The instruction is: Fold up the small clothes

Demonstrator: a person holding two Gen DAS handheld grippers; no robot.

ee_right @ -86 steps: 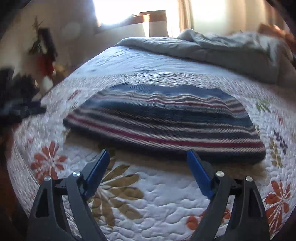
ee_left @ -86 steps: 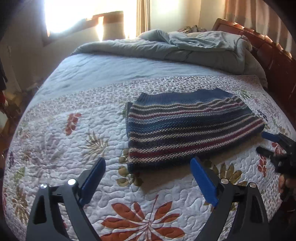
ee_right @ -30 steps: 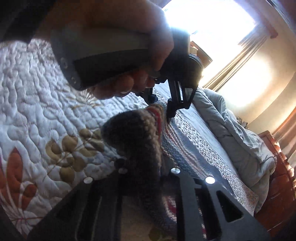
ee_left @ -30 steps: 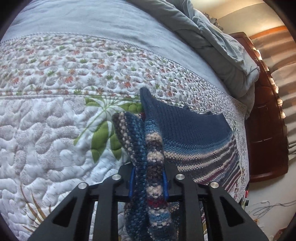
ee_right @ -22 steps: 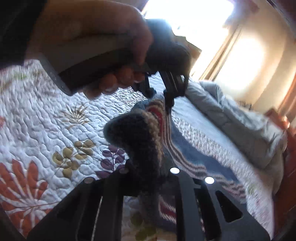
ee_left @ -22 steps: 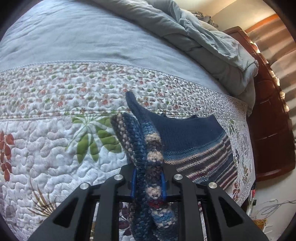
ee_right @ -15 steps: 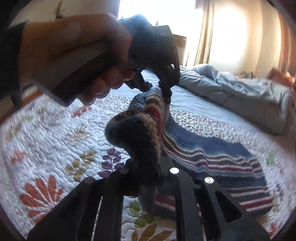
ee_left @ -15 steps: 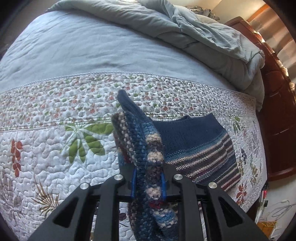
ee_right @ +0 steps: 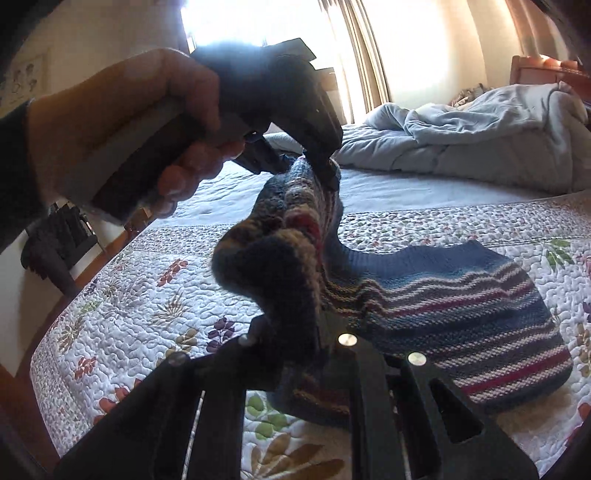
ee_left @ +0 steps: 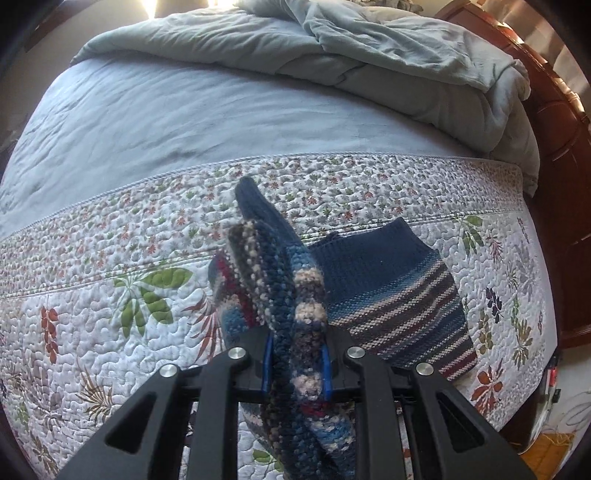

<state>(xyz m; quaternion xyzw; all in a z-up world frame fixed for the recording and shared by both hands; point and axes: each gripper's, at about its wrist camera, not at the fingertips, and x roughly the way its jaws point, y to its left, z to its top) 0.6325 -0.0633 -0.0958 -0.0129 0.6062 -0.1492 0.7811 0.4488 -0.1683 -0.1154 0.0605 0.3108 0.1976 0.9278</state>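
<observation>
A small knitted sweater (ee_left: 388, 295) with blue, grey, cream and red stripes lies partly on the floral quilt (ee_left: 110, 332). One edge of it is lifted off the bed. My left gripper (ee_left: 295, 365) is shut on a bunched corner of that edge. My right gripper (ee_right: 303, 332) is shut on the other corner of the same edge. The sweater (ee_right: 461, 314) trails down onto the quilt (ee_right: 129, 314) to the right. In the right wrist view the left gripper (ee_right: 310, 170) and the hand holding it show above, pinching the knit.
A rumpled grey-blue duvet (ee_left: 332, 48) is heaped at the far end of the bed. A dark wooden bed frame (ee_left: 554, 147) runs along the right. A bright window (ee_right: 277, 22) with curtains is behind. The floor shows at the bed's left edge (ee_right: 22, 387).
Both grippers were open in front of the flat sweater; both have since shut on its near edge and lifted it. Over the last second the raised edge has been carried across over the rest.
</observation>
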